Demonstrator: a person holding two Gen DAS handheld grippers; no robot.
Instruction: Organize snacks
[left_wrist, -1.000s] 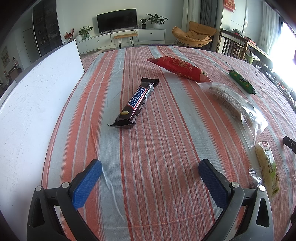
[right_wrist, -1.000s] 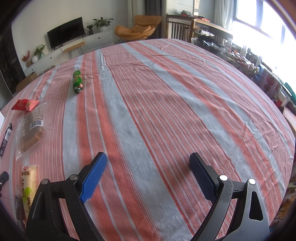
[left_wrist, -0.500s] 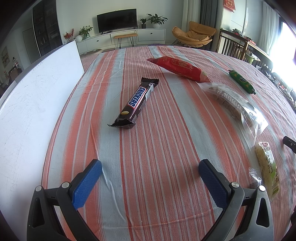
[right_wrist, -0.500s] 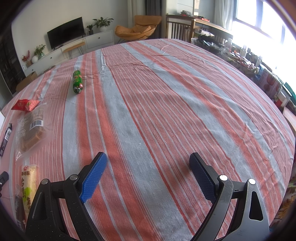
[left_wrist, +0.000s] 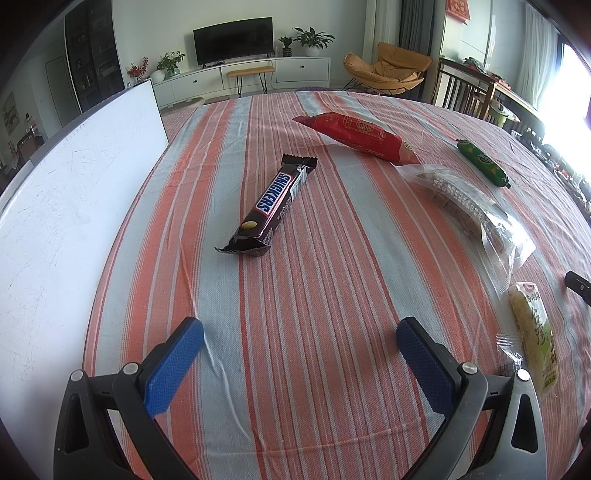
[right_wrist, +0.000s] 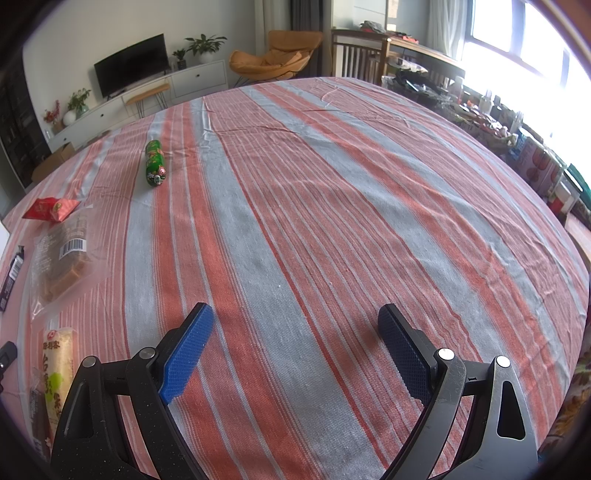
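A dark Snickers bar (left_wrist: 273, 206) lies on the striped tablecloth ahead of my open left gripper (left_wrist: 299, 326), well short of its fingers. Beyond it rests a red snack packet (left_wrist: 360, 136) (right_wrist: 50, 208). To the right lie a clear bag of brown bars (left_wrist: 476, 214) (right_wrist: 61, 254), a green sausage stick (left_wrist: 482, 161) (right_wrist: 155, 162) and a pale yellow-green packet (left_wrist: 533, 339) (right_wrist: 57, 365). My right gripper (right_wrist: 291, 314) stands open over bare cloth, with the snacks off to its left.
A white board (left_wrist: 66, 206) runs along the table's left side. A small black object (left_wrist: 578, 286) sits at the right edge of the left wrist view. Boxes and clutter (right_wrist: 532, 162) line the far right beyond the table. Chairs and a TV cabinet stand behind.
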